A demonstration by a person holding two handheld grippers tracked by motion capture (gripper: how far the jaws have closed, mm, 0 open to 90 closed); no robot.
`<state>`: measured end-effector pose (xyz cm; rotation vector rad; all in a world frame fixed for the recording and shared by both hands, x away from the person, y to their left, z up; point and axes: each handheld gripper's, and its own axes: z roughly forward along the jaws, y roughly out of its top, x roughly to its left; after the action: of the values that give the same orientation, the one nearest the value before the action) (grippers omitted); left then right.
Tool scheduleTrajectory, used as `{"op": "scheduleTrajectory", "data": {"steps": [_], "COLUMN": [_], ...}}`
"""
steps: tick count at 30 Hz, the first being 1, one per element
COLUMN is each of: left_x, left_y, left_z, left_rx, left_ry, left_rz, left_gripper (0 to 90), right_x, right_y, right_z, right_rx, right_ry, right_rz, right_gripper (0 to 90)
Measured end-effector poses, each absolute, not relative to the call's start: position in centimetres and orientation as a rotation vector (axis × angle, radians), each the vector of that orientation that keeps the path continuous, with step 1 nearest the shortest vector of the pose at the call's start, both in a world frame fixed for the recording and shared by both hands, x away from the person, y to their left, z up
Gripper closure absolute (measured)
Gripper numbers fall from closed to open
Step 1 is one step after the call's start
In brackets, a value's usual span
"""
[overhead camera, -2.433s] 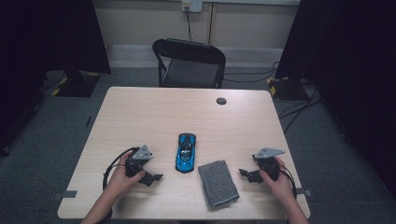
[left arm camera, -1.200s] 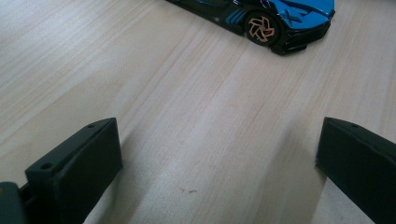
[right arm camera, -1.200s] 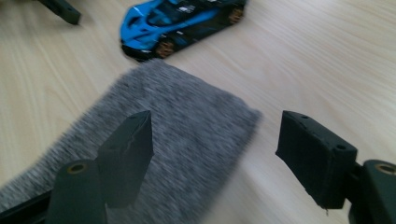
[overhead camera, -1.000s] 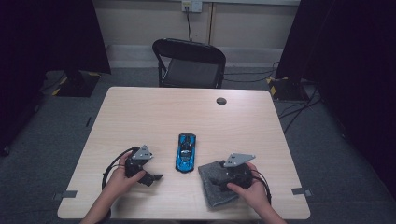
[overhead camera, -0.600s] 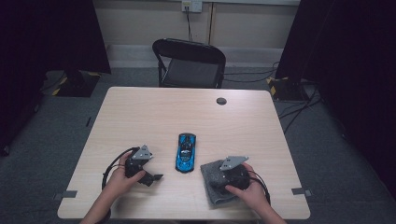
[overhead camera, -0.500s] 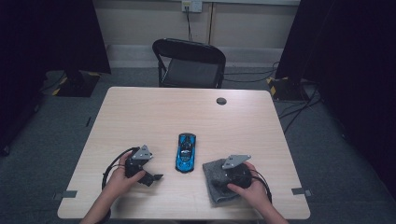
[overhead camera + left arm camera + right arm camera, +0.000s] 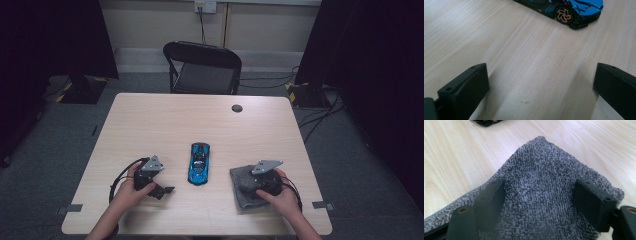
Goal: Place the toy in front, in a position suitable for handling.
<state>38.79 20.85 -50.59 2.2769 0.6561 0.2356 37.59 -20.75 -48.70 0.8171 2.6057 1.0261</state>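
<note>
Since the earliest frame, the right gripper has travelled from the lower right edge of the table in toward the centre and now sits on the grey cloth, low and right of centre in the high view. Its jaws stand apart in the right gripper view, pressed down into the towelling with a raised hump of cloth between them; the pads do not pinch it. At the lower left of the high view, the left gripper has kept its place, its jaws wide apart over bare wood. A blue toy car lies between the two grippers, just left of the cloth; its wheel shows at the top of the left gripper view.
</note>
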Motion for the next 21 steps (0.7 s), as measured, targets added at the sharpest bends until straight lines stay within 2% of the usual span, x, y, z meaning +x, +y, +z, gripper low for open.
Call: {"op": "scheduleTrajectory", "data": {"steps": [8,11,13,21], "left_x": [38.8,38.8,38.8,38.8], "left_y": [20.8,20.8,20.8,20.8], "left_z": [-50.6,-50.6,-50.6,-50.6], "left_rx": [2.277,2.277,2.277,2.277], "left_ry": [0.656,0.656,0.656,0.656], "left_rz": [0.235,0.235,0.235,0.236], "left_gripper": [0.0,0.0,0.0,0.0], "right_x": [38.3,38.3,38.4,38.6], "right_y": [-22.0,-22.0,-22.1,-23.9], "right_z": [-48.7,-48.6,-48.3,-47.1], "right_rx": [0.847,0.840,0.846,0.878], "right_ry": [2.597,2.594,2.594,2.552], "right_rz": [1.029,1.025,1.025,1.053], "right_gripper": [24.6,22.8,16.4,15.7]}}
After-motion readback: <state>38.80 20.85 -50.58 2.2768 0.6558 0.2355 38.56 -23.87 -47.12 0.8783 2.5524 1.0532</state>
